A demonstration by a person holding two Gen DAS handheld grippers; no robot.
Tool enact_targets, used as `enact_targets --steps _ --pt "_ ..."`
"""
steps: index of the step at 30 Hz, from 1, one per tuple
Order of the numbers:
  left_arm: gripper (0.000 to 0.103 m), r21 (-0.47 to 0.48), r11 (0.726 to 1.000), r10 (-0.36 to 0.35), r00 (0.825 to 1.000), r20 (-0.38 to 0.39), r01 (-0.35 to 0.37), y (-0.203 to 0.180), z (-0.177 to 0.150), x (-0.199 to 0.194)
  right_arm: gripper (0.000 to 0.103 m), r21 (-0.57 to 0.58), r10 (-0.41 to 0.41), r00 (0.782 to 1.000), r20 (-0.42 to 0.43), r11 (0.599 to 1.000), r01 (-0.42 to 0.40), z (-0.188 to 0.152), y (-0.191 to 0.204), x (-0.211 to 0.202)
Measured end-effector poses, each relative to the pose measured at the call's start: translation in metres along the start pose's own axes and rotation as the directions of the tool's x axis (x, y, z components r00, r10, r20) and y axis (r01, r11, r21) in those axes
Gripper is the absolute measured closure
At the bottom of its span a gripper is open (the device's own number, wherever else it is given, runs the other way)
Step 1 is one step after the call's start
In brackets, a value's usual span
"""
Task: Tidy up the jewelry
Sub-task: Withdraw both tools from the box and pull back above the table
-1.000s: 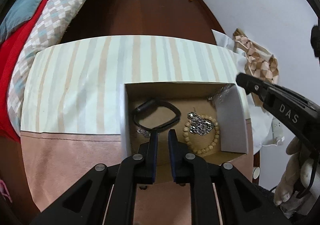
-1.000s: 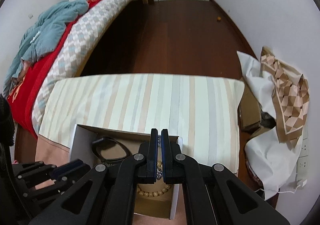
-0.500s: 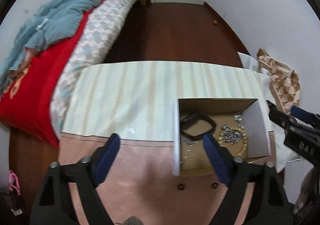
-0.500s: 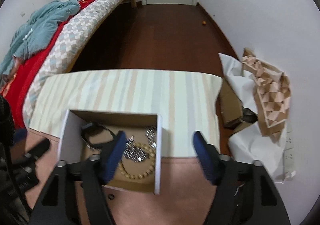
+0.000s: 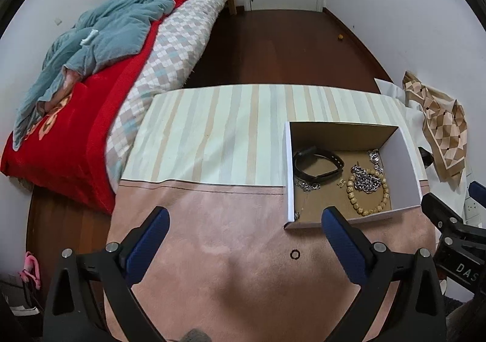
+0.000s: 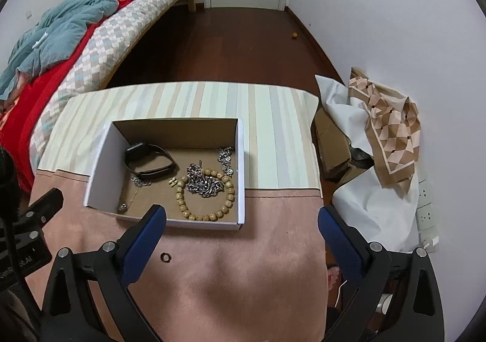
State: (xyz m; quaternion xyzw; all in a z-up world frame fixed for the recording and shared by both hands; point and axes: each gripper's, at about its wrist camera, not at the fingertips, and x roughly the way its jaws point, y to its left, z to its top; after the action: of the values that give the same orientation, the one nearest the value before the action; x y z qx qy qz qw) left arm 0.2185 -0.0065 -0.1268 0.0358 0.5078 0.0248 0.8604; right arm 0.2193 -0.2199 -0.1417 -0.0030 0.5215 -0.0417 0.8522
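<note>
Right claw [image 6: 241, 220] gapes wide; ring [image 6: 165, 257] lies just beside left finger.

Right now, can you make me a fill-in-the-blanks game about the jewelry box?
1. The bead bracelet lies ____ the box.
2. The little ring lies ____ the box, on the pink cloth.
3. Both the left gripper and right gripper are ____.
4. The watch strap is colored ____.

Missing words: inside, outside, open, black
</note>
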Motion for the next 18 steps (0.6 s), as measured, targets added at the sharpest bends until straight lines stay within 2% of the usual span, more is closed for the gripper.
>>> enact_targets --steps 11,18 --pt "0.001 0.008 0.999 0.032 0.988 0.152 -0.034 0.008 -0.013 -0.066 0.002 0.017 -0.004 0.994 0.111 1.0 0.002 -0.015 0.0 -0.07" --pt "0.001 -0.007 1.0 0.006 0.982 0.19 -0.005 0.01 -0.026 -0.092 0.002 0.027 -0.019 0.985 0.17 1.0 0.015 -0.029 -0.003 -0.107"
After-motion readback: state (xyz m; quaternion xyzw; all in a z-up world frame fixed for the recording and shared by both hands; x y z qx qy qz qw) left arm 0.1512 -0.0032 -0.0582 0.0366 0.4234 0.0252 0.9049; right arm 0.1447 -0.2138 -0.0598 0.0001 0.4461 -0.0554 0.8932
